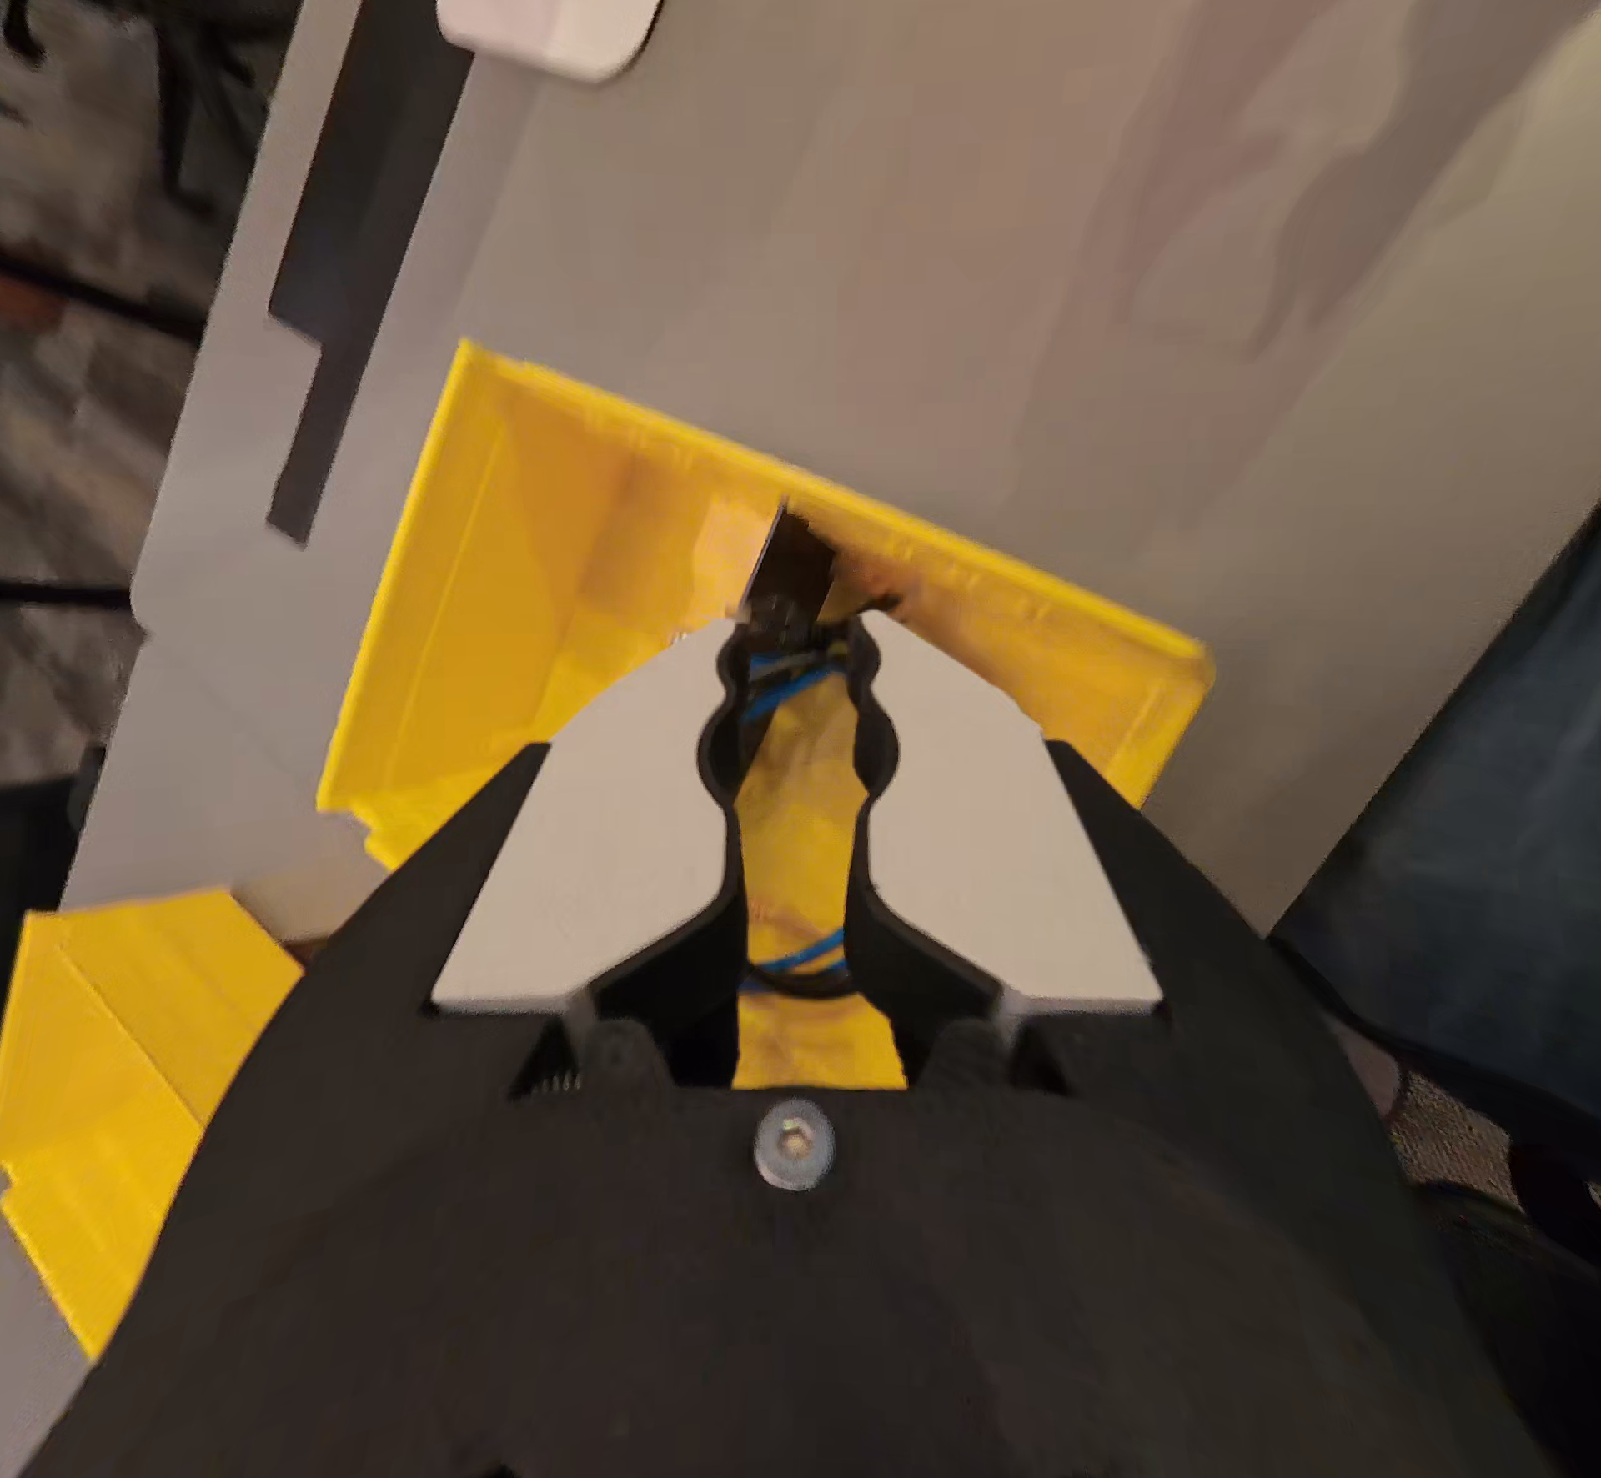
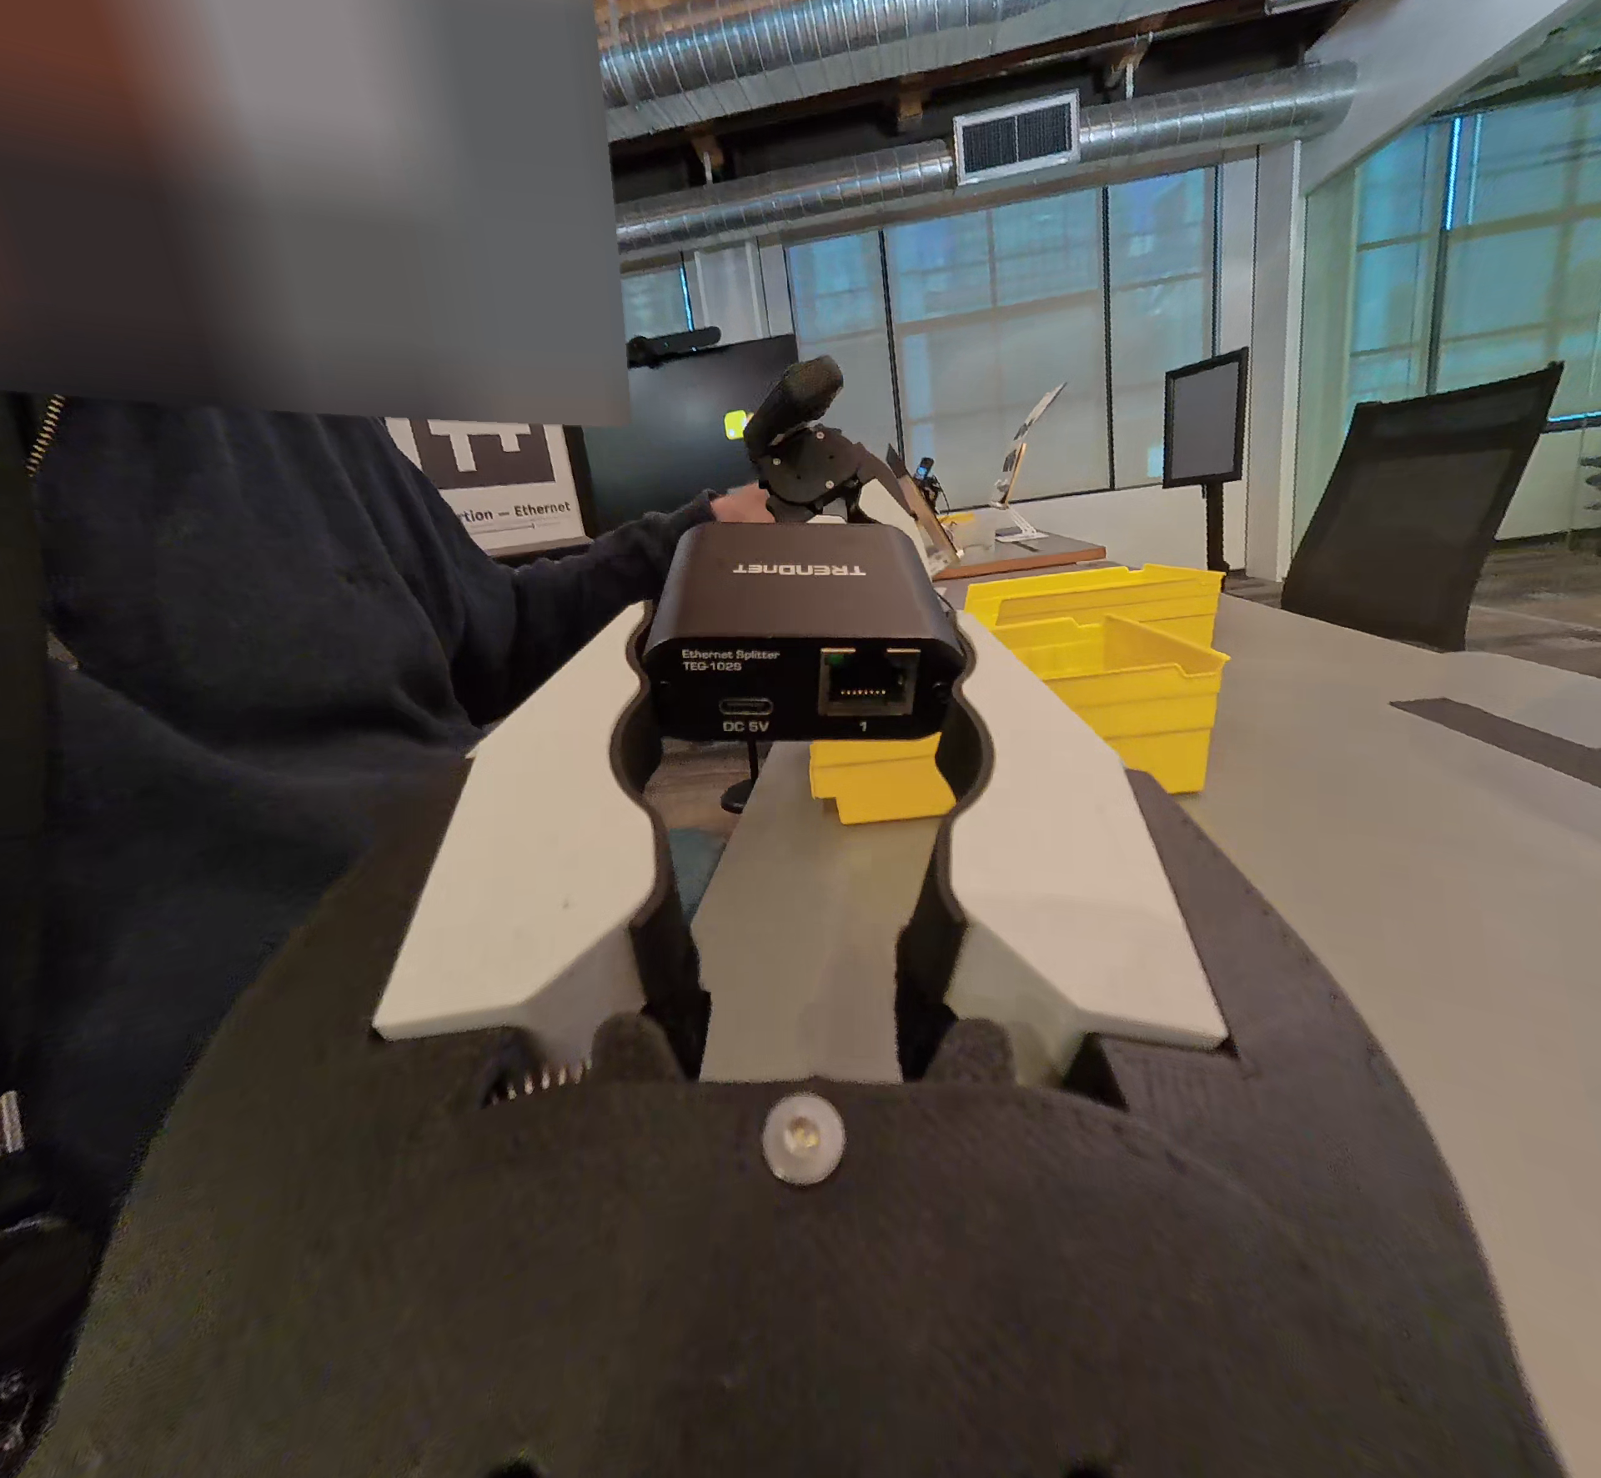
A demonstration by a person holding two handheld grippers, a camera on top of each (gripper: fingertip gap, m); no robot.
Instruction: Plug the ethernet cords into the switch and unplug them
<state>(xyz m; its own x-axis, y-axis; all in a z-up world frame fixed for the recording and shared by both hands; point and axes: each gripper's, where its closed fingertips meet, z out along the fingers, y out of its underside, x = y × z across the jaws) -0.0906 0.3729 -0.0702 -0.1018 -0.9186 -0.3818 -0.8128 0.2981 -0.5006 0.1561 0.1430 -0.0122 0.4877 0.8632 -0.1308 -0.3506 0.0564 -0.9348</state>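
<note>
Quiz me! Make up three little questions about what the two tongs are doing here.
1. True or false: the right tongs grip the black switch.
2. What do the left tongs pinch at the yellow bin? A cord, B spoon, C cup.
3. Fill in: the switch's port facing the camera is ____ (plugged or empty).
Key: 1 true; 2 A; 3 empty.
</note>
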